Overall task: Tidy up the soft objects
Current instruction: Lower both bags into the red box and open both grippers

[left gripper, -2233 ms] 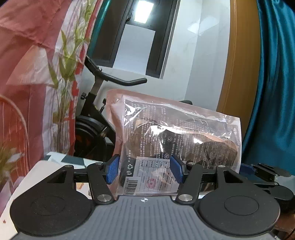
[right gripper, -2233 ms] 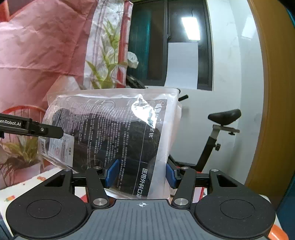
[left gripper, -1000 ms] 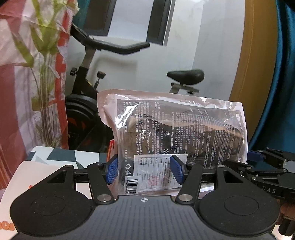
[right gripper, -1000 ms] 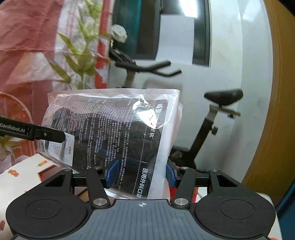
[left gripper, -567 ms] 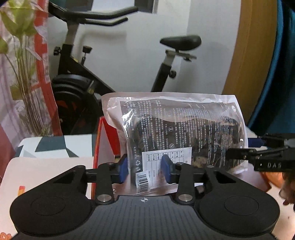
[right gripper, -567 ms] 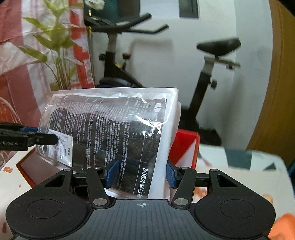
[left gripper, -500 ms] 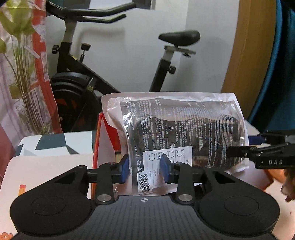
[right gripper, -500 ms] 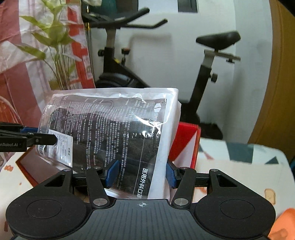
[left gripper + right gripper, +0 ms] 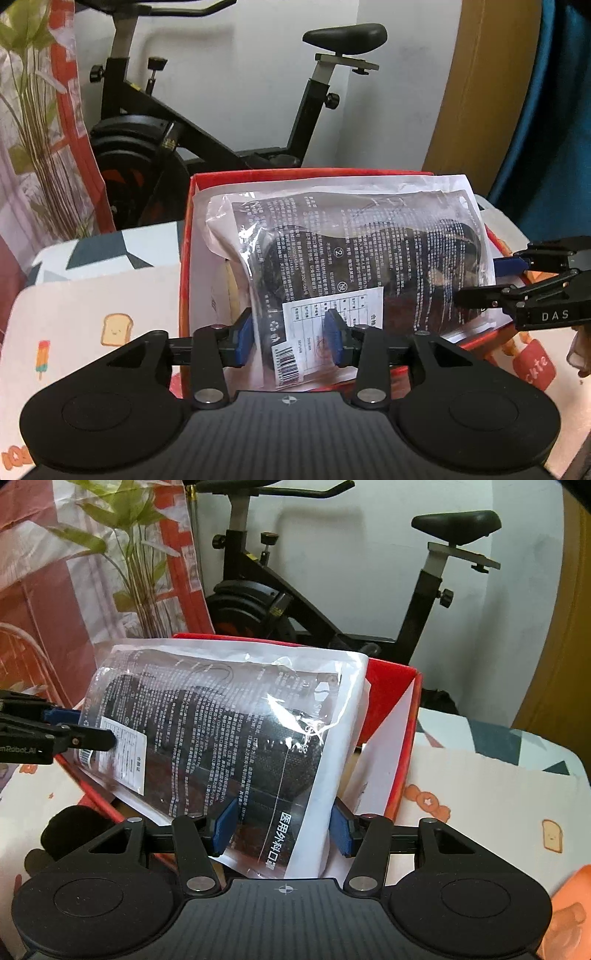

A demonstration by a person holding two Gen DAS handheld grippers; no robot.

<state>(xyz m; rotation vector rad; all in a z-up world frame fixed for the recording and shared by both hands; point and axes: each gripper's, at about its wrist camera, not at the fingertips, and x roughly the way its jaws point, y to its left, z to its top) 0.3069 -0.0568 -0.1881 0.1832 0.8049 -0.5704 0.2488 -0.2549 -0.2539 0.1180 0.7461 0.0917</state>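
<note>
A clear plastic bag of black masks (image 9: 369, 258) (image 9: 221, 720) lies tilted over an open red box (image 9: 295, 173) (image 9: 410, 738). My left gripper (image 9: 291, 339) has the bag's labelled corner between its blue pads; the jaws are opening slightly while the pads still touch the bag. In the right wrist view the left gripper (image 9: 94, 727) reaches in from the left edge. My right gripper (image 9: 282, 827) is shut on the bag's opposite end, by the white strip with print. The left wrist view shows the right gripper (image 9: 480, 280) coming in from the right. The box's inside is mostly hidden by the bag.
The box stands on a table with a white cloth (image 9: 92, 314) printed with toast and sweets. An exercise bike (image 9: 184, 122) and a plant (image 9: 129, 554) stand behind it. A black fuzzy thing (image 9: 74, 830) and an orange object (image 9: 576, 904) lie near the front edge.
Both grippers came down and tipped forward with the bag, from up in the air to over the red box. The left jaws narrowed on the bag, then widened a little.
</note>
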